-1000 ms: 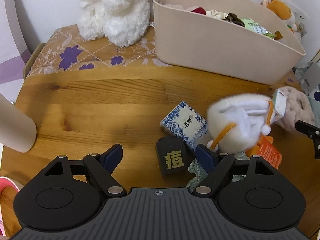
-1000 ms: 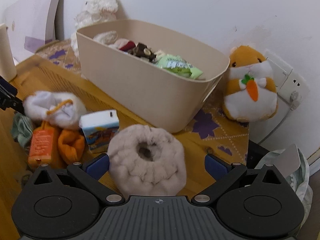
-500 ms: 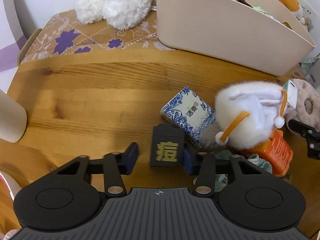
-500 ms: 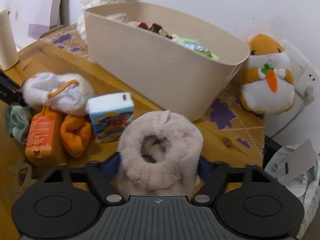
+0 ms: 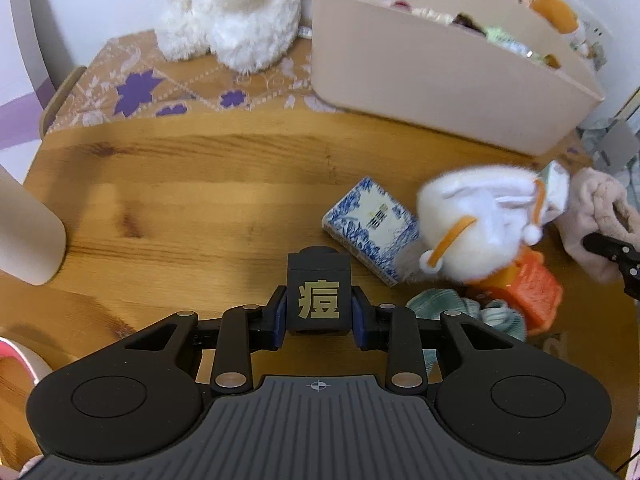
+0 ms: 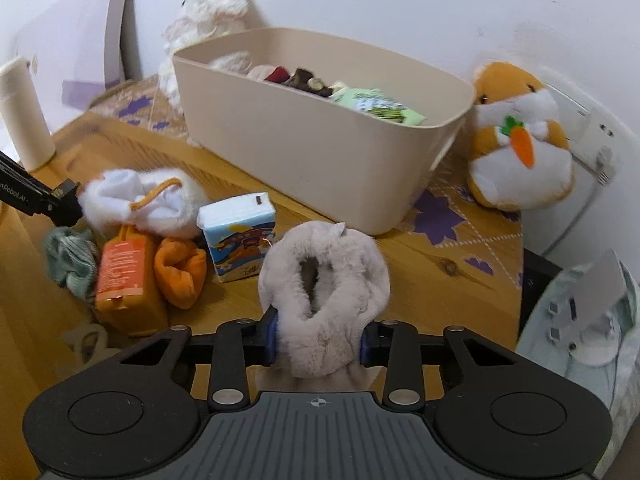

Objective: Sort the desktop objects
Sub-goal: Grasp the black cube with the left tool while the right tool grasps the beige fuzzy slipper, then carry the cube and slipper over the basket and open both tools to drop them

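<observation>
My left gripper [image 5: 319, 318] has its jaws closing, both pads pressed on the sides of a small black box [image 5: 319, 280] with a gold character, which stands on the wooden table. My right gripper [image 6: 318, 336] is also closing, and its pads squeeze a fluffy beige plush ring [image 6: 324, 276]. The beige bin [image 6: 320, 152] with several items inside stands behind. Between the grippers lie a white furry pouch [image 5: 476, 224], a blue-and-white packet [image 5: 372, 224], an orange bottle [image 6: 124, 280], an orange plush piece [image 6: 180, 276], a small carton [image 6: 240, 236] and a green cloth [image 6: 70, 260].
A white plush rabbit [image 5: 232, 8] sits on the patterned cloth left of the bin, and an orange hamster plush [image 6: 520, 140] sits to its right. A beige cylinder [image 5: 24, 240] stands at the table's left edge. Bare wood [image 5: 180, 200] lies left of the black box.
Both grippers went from wide open to closed: the left around the black box, the right around the fluffy ring, which is now squeezed narrower.
</observation>
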`<state>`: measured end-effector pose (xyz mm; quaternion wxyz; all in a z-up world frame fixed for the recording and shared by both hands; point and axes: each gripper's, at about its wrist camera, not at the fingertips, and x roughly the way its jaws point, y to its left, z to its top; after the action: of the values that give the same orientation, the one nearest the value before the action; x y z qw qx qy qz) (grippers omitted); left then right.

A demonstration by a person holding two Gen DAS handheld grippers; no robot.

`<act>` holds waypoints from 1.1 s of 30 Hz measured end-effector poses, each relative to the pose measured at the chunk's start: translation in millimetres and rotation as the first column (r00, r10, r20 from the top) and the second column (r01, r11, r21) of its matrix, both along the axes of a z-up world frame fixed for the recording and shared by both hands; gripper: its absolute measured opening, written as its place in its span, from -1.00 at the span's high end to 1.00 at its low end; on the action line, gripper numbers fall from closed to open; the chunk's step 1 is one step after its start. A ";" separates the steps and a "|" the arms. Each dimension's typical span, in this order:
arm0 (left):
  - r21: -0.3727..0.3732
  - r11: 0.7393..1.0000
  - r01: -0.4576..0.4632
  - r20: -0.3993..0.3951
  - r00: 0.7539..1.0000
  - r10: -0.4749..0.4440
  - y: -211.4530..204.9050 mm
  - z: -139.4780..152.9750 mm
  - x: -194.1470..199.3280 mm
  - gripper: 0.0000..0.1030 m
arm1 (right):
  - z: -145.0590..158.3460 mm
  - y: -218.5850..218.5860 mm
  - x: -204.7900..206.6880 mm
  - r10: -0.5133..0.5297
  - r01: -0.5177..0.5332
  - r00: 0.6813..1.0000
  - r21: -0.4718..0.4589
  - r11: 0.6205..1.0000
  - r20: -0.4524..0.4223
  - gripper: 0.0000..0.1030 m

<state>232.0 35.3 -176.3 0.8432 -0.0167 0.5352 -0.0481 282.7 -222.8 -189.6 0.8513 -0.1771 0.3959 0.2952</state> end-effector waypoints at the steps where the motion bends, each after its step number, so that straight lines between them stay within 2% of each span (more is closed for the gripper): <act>1: -0.004 1.000 0.005 0.009 1.000 -0.005 1.3 4.5 -1.5 0.38 | 2.6 -3.7 -1.2 -0.004 0.004 1.000 0.004 1.000 -0.003 0.35; 10: -0.030 0.999 0.022 0.069 0.997 -0.020 9.6 30.8 -3.3 0.38 | 40.1 -41.1 2.5 -0.080 0.077 0.996 0.067 0.995 0.044 0.36; 14: -0.035 0.998 0.045 0.103 0.994 -0.041 9.2 43.6 2.5 0.38 | 60.8 -49.6 9.7 -0.092 0.087 0.989 0.051 0.995 0.118 0.36; 21: -0.022 0.998 0.064 0.189 0.980 -0.059 8.2 75.8 26.4 0.38 | 98.2 -61.0 30.9 -0.146 0.130 0.969 0.088 0.988 0.201 0.36; 29: -0.007 0.996 0.084 0.318 0.945 -0.078 -11.3 120.4 69.7 0.38 | 127.6 -44.7 63.5 -0.195 0.156 0.949 0.166 0.974 0.248 0.35; 33: -0.023 0.997 0.077 0.320 0.945 -0.066 -26.0 125.9 91.1 0.38 | 137.4 -17.8 79.4 -0.192 0.148 0.948 0.185 0.972 0.253 0.34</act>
<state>323.1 9.3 -50.4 0.9159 -0.0041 0.3911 -0.0900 362.1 -240.6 -52.2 0.9311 -0.1100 0.2649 0.2253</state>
